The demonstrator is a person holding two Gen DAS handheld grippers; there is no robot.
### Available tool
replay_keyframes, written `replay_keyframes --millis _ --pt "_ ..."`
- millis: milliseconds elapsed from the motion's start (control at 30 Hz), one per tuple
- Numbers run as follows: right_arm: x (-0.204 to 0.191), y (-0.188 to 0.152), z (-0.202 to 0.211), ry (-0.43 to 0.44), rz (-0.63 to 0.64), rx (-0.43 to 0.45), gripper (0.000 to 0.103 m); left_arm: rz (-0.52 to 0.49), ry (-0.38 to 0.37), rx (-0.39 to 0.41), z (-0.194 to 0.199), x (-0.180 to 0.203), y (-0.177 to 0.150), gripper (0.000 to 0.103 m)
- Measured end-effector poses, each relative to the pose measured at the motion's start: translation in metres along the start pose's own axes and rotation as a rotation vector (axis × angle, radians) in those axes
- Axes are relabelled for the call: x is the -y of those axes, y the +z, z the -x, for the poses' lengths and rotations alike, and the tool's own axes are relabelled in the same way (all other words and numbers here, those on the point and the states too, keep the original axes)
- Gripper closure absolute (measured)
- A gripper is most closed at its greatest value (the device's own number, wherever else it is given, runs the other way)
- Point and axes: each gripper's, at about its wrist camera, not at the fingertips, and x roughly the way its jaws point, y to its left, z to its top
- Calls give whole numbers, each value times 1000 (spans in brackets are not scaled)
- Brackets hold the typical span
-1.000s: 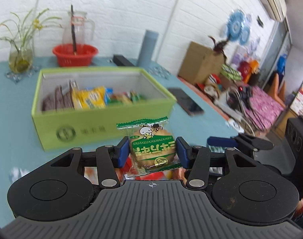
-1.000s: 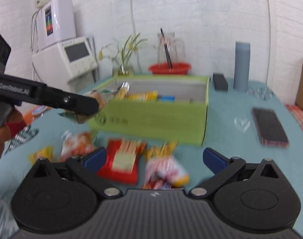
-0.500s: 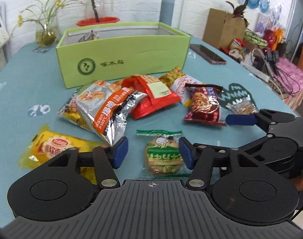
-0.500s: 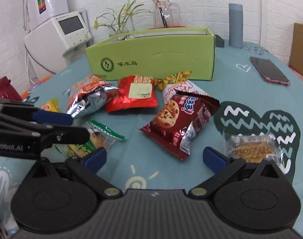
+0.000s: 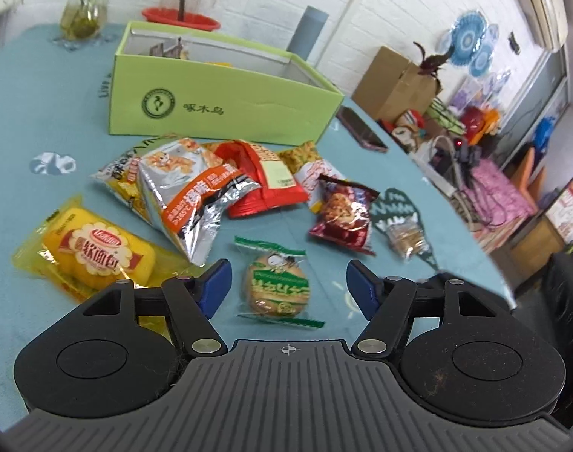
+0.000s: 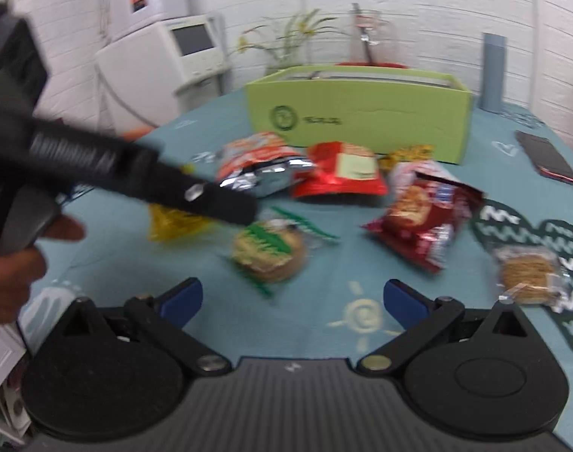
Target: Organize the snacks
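Right gripper [image 6: 292, 297] jaws wide apart, nothing between them, hovering over the teal tablecloth [image 6: 354, 282]. Just ahead, left of centre: green-wrapped round cake [image 6: 267, 250], blurred. Left gripper [image 6: 135, 173] reaches in from the left, tip right by that cake; contact not clear. Ahead-right: dark red cookie bag [image 6: 424, 218]. Far right, beside the right finger: clear-wrapped biscuit [image 6: 527, 273]. Further ahead: red pouch [image 6: 341, 175], silver-orange chip bag [image 6: 256, 167], then green box [image 6: 358, 113]. Phone [image 6: 546, 156] far right.
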Motion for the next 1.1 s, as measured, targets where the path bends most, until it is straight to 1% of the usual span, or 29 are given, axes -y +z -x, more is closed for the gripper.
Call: replay_keyframes --millis 67,133,167,200,267,300,333,367,400,433,500,600,733,767,833,900,967,1100 --pt "-7 6 -11 -7 13 -1 10 -2 -19 -45 -8 1 7 55" --pt "-8 10 -22 7 0 -5 27 -31 -11 -80 -19 4 13 56" --pt "-7 10 -26 10 -11 -6 27 -46 1 -100 -26 4 14 57" --pt "-9 10 -27 -9 -9 4 27 -61 6 -124 -32 4 15 57" --pt "-11 9 -28 -32 4 5 27 -72 18 -206 -48 2 11 64" --pt "-12 9 -28 -34 8 8 29 -85 22 -182 -46 2 8 71" --pt "-12 8 -27 -35 13 8 32 -93 31 -186 -46 4 5 82" --pt "-11 9 -25 -34 8 8 33 -84 45 -166 -42 5 4 93" --pt "-9 10 -23 -32 -4 12 34 -82 57 -146 -38 7 5 97" --pt "-4 12 -18 -23 -19 29 35 -76 52 -127 -33 9 7 99" --pt "6 22 -7 -11 -44 73 35 -58 19 -83 -22 13 19 100" --pt "19 47 6 -38 -21 147 35 -61 -14 -8 -14 25 47 100" --pt "35 89 2 -103 58 222 34 -92 -4 80 -22 41 95 99" --pt "41 102 -3 -114 72 233 34 -93 1 98 -26 43 108 96" --pt "56 128 -14 -127 86 252 34 -101 19 129 -42 45 138 95" --pt "75 151 -29 -125 88 249 34 -95 38 144 -57 42 165 95" --pt "90 170 -48 -119 91 238 33 -81 53 148 -74 33 184 95" --pt "110 189 -92 -119 113 187 29 -74 83 132 -109 16 204 94"
